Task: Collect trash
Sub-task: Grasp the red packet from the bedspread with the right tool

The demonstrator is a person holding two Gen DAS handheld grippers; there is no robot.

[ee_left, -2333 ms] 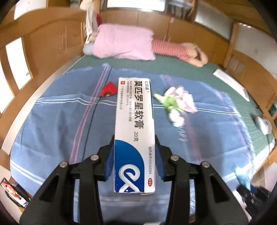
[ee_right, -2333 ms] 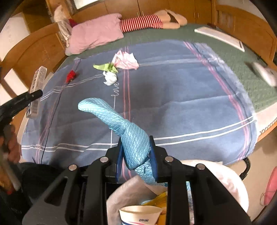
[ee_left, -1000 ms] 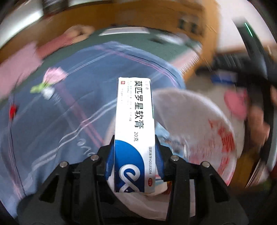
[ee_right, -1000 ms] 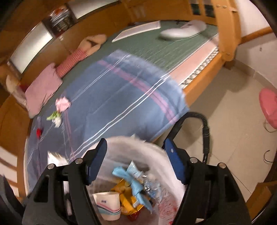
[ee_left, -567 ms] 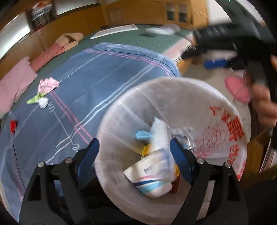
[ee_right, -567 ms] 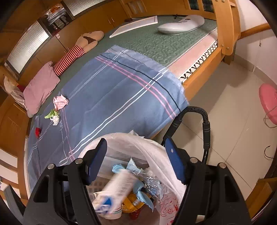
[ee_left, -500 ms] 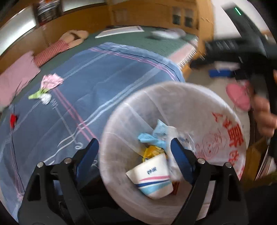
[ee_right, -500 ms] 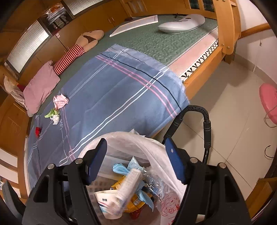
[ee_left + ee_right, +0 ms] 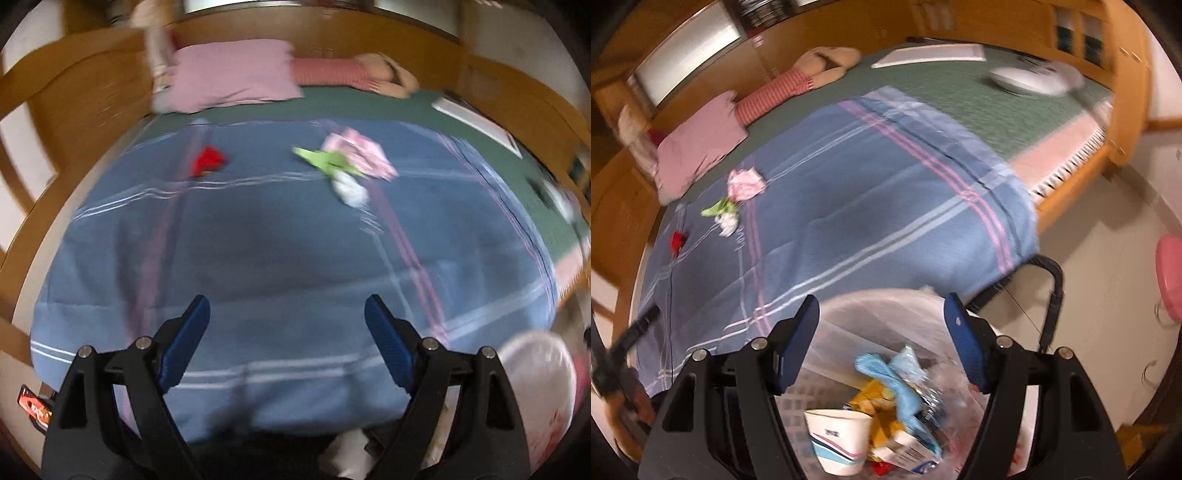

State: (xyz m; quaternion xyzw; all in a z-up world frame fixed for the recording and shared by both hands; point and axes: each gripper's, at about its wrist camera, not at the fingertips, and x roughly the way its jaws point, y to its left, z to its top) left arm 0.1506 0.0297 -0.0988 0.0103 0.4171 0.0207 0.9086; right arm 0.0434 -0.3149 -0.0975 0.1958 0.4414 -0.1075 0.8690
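Note:
My left gripper (image 9: 287, 314) is open and empty, held over the near part of the blue striped blanket (image 9: 277, 236). Far up the blanket lie a red scrap (image 9: 207, 161), a green scrap (image 9: 325, 160), a pink crumpled wrapper (image 9: 364, 153) and a white wad (image 9: 349, 190). My right gripper (image 9: 882, 314) is open and empty above the bin lined with a white bag (image 9: 886, 306). Inside the bin lie a paper cup (image 9: 836, 441), a blue cloth (image 9: 894, 380) and the white and blue box (image 9: 910, 452). The same scraps also show in the right wrist view: red scrap (image 9: 677, 239), pink wrapper (image 9: 745, 182).
A pink pillow (image 9: 232, 74) and a striped doll (image 9: 332, 72) lie at the bed's head. The wooden bed frame (image 9: 1123, 122) borders the tiled floor. A black handle (image 9: 1054, 295) stands beside the bin. A pink stool (image 9: 1169, 273) is at the right. The bin's white bag (image 9: 539, 373) shows at the left view's lower right.
My left gripper let go of the box, which dropped into the bin, then swung back from the bin toward the bed. My right gripper stays open over the bin.

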